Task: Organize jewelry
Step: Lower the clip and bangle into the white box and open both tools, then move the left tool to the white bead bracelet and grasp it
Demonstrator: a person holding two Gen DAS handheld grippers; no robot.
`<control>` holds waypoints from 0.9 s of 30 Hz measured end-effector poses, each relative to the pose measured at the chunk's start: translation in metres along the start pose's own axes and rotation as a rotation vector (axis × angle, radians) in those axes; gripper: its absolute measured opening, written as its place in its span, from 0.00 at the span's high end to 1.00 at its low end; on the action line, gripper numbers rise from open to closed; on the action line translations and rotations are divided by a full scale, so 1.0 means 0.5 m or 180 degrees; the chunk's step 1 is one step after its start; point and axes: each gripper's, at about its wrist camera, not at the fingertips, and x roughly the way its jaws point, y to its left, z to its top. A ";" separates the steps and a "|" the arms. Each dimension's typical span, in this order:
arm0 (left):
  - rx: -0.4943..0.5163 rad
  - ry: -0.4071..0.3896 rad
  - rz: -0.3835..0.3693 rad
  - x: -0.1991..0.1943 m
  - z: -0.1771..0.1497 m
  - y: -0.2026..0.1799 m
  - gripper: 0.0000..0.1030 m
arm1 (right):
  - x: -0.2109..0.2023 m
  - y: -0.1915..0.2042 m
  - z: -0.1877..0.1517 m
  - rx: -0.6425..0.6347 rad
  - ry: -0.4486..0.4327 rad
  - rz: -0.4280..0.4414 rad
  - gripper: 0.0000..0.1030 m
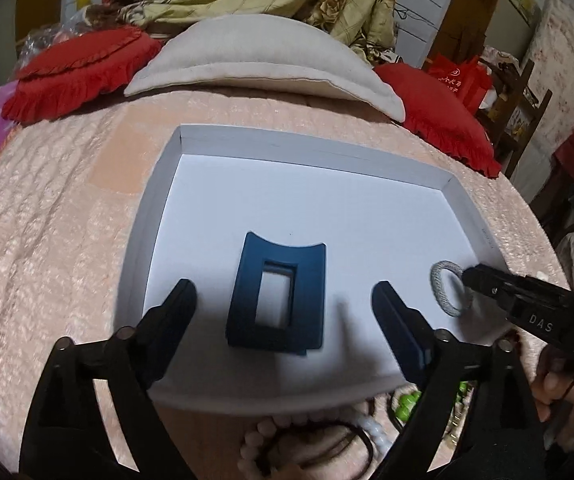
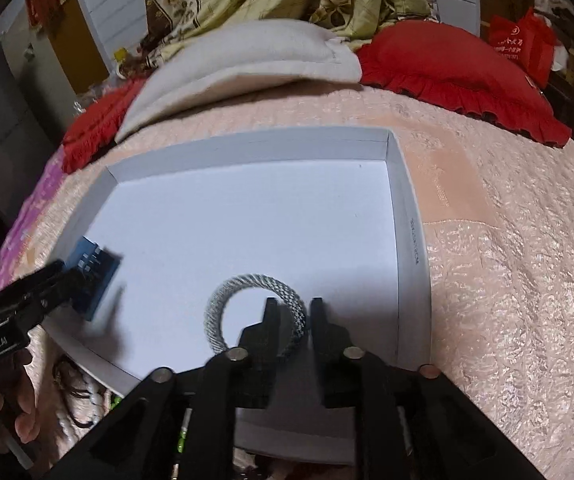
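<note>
A dark blue plastic hair claw (image 1: 276, 298) and a grey braided ring bracelet (image 2: 256, 313) lie in the shallow white cardboard box (image 1: 311, 152) on the bed. Both are judged light; the rigid claw is best taken across its sides. The left hand-held gripper (image 1: 283, 304) stands wide, holding nothing; the right hand-held gripper (image 2: 293, 308), partly open, straddles the bracelet's band unpressed.

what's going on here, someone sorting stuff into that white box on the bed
A person holding a two-finger tool in each hand is putting jewelry into a shallow white box on a pink bedspread. The left tool is wide open around a dark blue hair claw that lies in the box, not gripped. The right tool straddles the band of a grey woven ring without pressing it. More beaded pieces wait outside the box.
</note>
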 end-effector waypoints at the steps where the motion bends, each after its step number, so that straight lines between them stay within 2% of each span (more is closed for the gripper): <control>1: 0.0008 0.0017 0.0015 -0.011 -0.001 -0.004 0.00 | -0.012 0.001 0.001 -0.0006 -0.0085 0.0008 0.52; 2: 0.0020 -0.0014 0.0039 -0.022 -0.001 -0.007 0.00 | -0.030 0.005 0.002 -0.0026 -0.0225 -0.0007 0.46; 3: 0.0041 -0.0091 0.0114 -0.036 0.000 -0.012 0.00 | -0.047 0.009 0.003 -0.0055 -0.0347 -0.0016 0.36; 4: 0.0104 -0.0238 0.0245 -0.057 -0.001 -0.015 0.00 | -0.066 0.013 0.003 -0.0096 -0.0474 -0.0019 0.27; 6: 0.0247 -0.0552 0.0456 -0.099 -0.006 -0.025 0.00 | -0.116 0.023 -0.003 -0.0165 -0.0815 0.0027 0.15; 7: 0.0300 -0.0734 0.0541 -0.126 -0.010 -0.030 0.00 | -0.138 0.027 -0.009 -0.0200 -0.0961 0.0066 0.05; 8: 0.0320 -0.0891 0.0572 -0.151 -0.016 -0.034 0.00 | -0.165 0.034 -0.015 -0.0264 -0.1115 0.0099 0.00; 9: 0.0328 -0.1055 0.0526 -0.183 -0.023 -0.037 0.00 | -0.188 0.041 -0.023 -0.0330 -0.1232 0.0100 0.00; 11: 0.0311 -0.1208 0.0392 -0.222 -0.036 -0.034 0.00 | -0.231 0.050 -0.039 -0.0430 -0.1397 0.0111 0.00; 13: 0.0225 -0.1258 0.0255 -0.251 -0.060 -0.027 0.00 | -0.258 0.055 -0.058 -0.0449 -0.1481 0.0032 0.00; 14: 0.0160 -0.1233 0.0133 -0.254 -0.067 -0.021 0.00 | -0.263 0.054 -0.063 -0.0446 -0.1479 -0.0045 0.00; 16: 0.0028 -0.0981 -0.0153 -0.238 -0.077 -0.007 0.01 | -0.266 0.050 -0.081 -0.0417 -0.1469 -0.0211 0.00; 18: -0.0003 -0.0779 -0.0178 -0.217 -0.093 -0.006 0.01 | -0.262 0.036 -0.098 -0.0349 -0.1346 -0.0210 0.00; 20: -0.0040 -0.0740 -0.0176 -0.211 -0.111 -0.008 0.01 | -0.254 0.023 -0.113 -0.0285 -0.1161 -0.0133 0.00; 22: -0.0082 -0.0643 -0.0195 -0.207 -0.124 -0.008 0.00 | -0.239 0.010 -0.131 -0.0247 -0.0945 -0.0171 0.00; 25: -0.0125 -0.0270 -0.0244 -0.169 -0.145 -0.002 0.00 | -0.218 -0.007 -0.170 -0.0238 -0.0637 -0.0211 0.00; 27: -0.0114 -0.0008 -0.0254 -0.137 -0.154 0.001 0.01 | -0.222 -0.023 -0.189 -0.0219 -0.0639 -0.0212 0.00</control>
